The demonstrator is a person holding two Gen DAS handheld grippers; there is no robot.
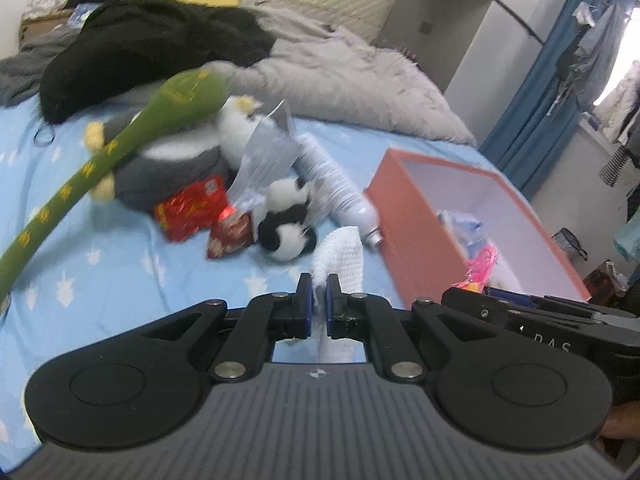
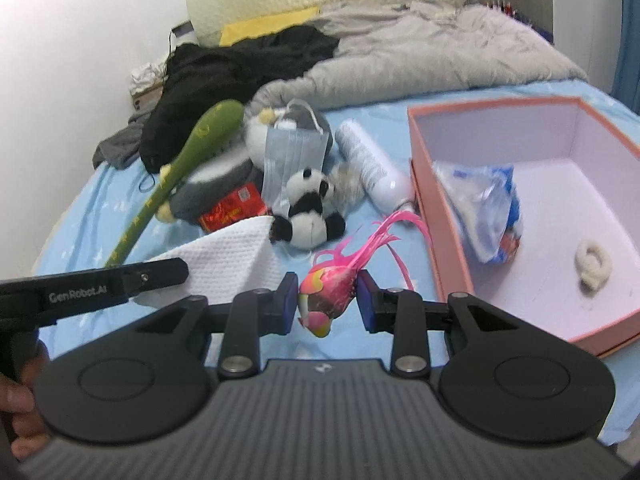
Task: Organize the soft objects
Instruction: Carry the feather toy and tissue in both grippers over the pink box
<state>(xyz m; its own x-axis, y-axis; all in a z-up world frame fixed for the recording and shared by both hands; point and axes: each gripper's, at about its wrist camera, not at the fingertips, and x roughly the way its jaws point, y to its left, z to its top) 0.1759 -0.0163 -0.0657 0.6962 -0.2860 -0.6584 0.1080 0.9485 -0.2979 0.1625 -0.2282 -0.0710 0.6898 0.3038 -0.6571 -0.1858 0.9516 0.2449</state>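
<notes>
The left gripper [image 1: 319, 306] is clenching a white textured cloth [image 1: 340, 258] above the blue bedsheet [image 1: 120, 264]. The right gripper [image 2: 327, 300] is grasping a pink feathered bird toy [image 2: 332, 282] beside the pink box [image 2: 440, 240]. A plastic bag [image 2: 484, 208] and a cream fabric ring [image 2: 593, 266] are lying inside the box. A panda plush [image 2: 308, 210] is resting near a white bottle [image 2: 374, 164].

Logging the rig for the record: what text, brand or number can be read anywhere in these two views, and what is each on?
"GenRobot.AI": side of the left gripper, seen from the right wrist.
"DAS": partly hidden, on the right gripper.
Print on the red packet, white bottle and green plush: too blurred.
</notes>
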